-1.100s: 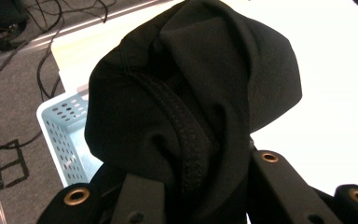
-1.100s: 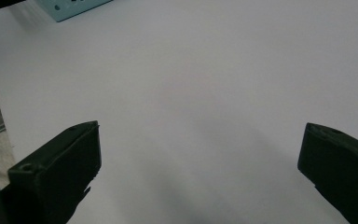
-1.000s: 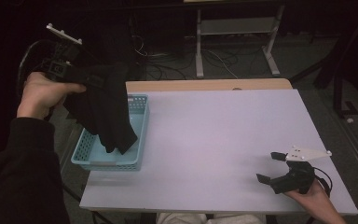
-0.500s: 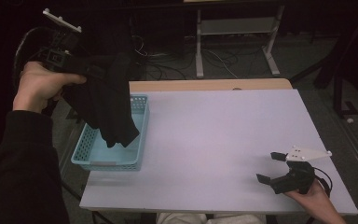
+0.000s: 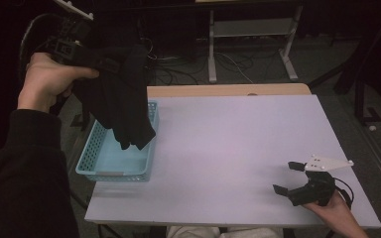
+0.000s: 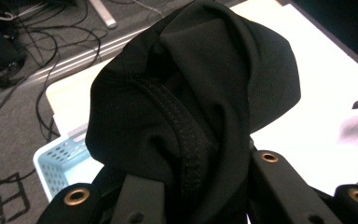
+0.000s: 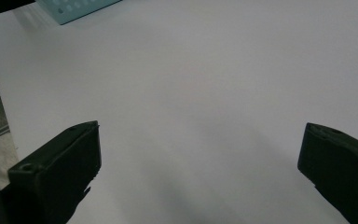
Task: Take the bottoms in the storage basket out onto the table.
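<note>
A black garment [image 5: 121, 101] hangs from my left gripper [image 5: 104, 59], which is shut on its upper edge high above the table's left side. The cloth's lower end dangles over a light blue basket [image 5: 99, 163] on the white table [image 5: 228, 148]. In the left gripper view the garment [image 6: 191, 102] bunches between the jaws, with the basket [image 6: 58, 161] below it. My right gripper [image 5: 290, 178] rests open near the front right corner of the table, nothing between its fingers; in the right gripper view its fingers [image 7: 60, 168] stand wide apart over bare table [image 7: 191, 93].
The basket's corner [image 7: 74, 9] shows far off in the right gripper view. Behind the table stand a metal frame [image 5: 248, 44] and loose cables [image 5: 178, 69] on the floor. A dark stand [image 5: 362, 89] is at the right.
My left gripper has risen and drawn back to the left, lifting the black garment higher out of the basket. The right gripper has stayed put.
</note>
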`<state>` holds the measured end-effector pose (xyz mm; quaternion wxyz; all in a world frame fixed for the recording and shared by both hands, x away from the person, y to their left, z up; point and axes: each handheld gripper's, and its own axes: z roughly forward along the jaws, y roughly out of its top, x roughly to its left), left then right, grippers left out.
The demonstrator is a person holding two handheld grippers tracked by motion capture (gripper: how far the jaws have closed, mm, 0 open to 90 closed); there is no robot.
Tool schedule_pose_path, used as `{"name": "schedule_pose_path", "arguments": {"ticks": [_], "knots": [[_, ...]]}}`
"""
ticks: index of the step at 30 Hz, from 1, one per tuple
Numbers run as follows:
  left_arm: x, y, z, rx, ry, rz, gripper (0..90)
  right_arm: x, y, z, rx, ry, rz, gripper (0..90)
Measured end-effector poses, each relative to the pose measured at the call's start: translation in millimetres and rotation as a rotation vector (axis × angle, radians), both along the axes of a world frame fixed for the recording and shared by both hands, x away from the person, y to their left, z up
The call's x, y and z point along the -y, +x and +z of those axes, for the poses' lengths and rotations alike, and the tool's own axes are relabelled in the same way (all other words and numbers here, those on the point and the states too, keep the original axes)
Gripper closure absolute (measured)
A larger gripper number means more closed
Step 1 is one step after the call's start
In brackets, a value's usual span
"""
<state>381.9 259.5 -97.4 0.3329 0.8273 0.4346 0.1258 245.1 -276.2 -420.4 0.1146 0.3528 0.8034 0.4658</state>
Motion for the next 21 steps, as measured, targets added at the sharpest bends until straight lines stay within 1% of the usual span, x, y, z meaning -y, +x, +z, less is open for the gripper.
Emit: {"name": "schedule_pose_path", "arguments": {"ticks": [7, 11, 15, 17, 20, 21], "knots": [[11.2, 1.1, 7.6, 0.021, -0.018, -0.021, 74.3, -0.4, -0.2, 0.1, -0.002, 0.001, 0.001, 0.0], [18.9, 2.5, 10.9, 0.031, -0.042, -0.036, 74.3, -0.2, -0.3, 0.1, 0.0, 0.001, 0.001, 0.0], [23.9, 2.7, 13.8, 0.037, -0.045, -0.045, 74.3, -0.1, -0.4, 0.2, -0.001, 0.002, 0.001, 0.0], [26.5, 2.2, 16.6, 0.046, -0.045, -0.054, 74.3, 0.0, -0.5, 0.4, -0.001, 0.004, 0.001, 0.0], [31.3, 1.9, 20.0, 0.065, -0.064, -0.069, 74.3, 0.1, -0.5, 0.3, -0.001, 0.003, 0.001, 0.0], [31.3, 1.9, 20.0, 0.065, -0.064, -0.069, 74.3, 0.1, -0.5, 0.3, -0.001, 0.003, 0.001, 0.0]]}}
